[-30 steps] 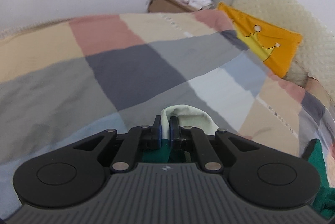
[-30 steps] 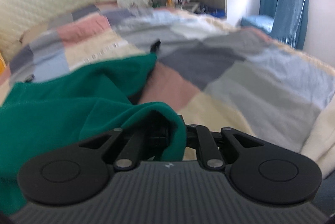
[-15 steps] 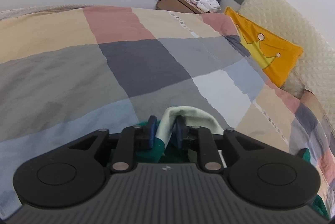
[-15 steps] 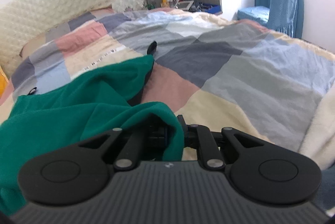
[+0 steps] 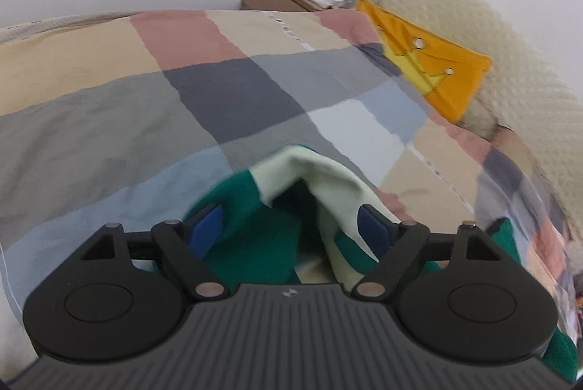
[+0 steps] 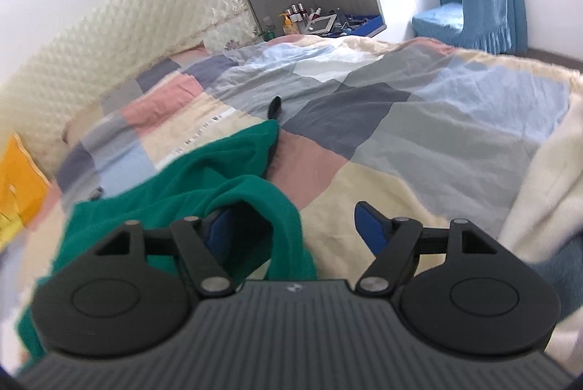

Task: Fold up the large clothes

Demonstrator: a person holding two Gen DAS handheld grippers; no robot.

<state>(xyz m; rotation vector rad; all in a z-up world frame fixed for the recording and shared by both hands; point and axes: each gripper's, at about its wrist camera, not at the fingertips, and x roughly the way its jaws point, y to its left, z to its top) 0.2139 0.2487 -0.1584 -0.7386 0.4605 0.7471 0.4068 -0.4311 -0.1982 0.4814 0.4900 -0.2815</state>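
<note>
Claws both spreading: my left claw and right claw free the green garment; cloth draped on a pad could drag the fold askew.

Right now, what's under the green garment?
The patchwork quilt lies under the green garment. A black item pokes out at its far edge; the rest is covered.

Garment: green garment with pale mint lining — crumpled, loosely bunched.
Place: on the bed — folds between the left hand-held gripper fingers, beside the right hand-held gripper.
</note>
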